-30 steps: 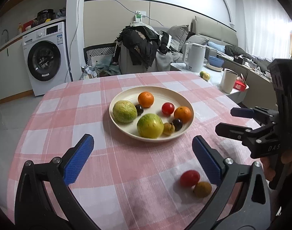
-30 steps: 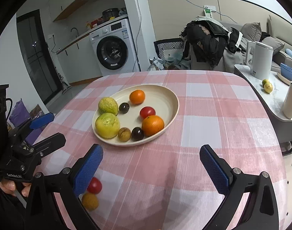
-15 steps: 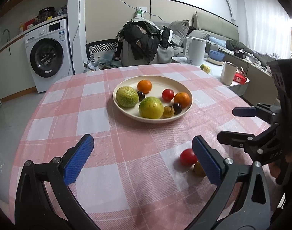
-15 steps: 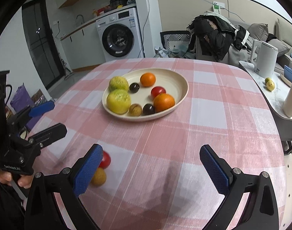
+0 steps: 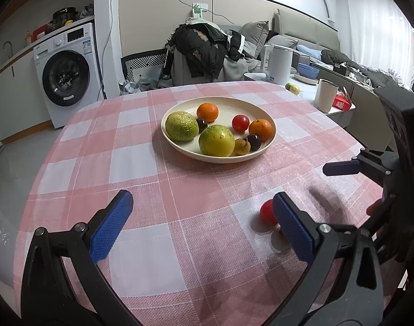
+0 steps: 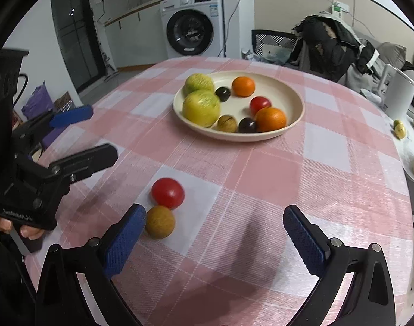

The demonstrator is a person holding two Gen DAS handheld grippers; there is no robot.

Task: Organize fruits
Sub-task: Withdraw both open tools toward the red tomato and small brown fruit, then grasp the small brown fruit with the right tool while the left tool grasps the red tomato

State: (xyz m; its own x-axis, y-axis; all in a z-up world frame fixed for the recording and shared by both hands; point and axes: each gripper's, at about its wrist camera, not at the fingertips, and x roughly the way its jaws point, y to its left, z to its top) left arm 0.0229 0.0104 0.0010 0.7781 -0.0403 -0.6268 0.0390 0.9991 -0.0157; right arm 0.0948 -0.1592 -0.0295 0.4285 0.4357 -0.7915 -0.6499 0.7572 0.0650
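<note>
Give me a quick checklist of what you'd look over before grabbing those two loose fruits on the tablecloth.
1. Right gripper open, nothing held: ok.
2. Left gripper open, nothing held: ok.
3. Red tomato and brown fruit clear of each other: not ok, they sit side by side, seemingly touching.
4. Brown fruit between the right fingers: not ok, it lies close beside the left one.
5. Free space on the plate: ok, its far right side is bare.
6. Tablecloth bare between loose fruits and plate: ok.

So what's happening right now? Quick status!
Both grippers open, empty. Red tomato and brown fruit loose on tablecloth, touching, short of plate. Nothing in the way.
</note>
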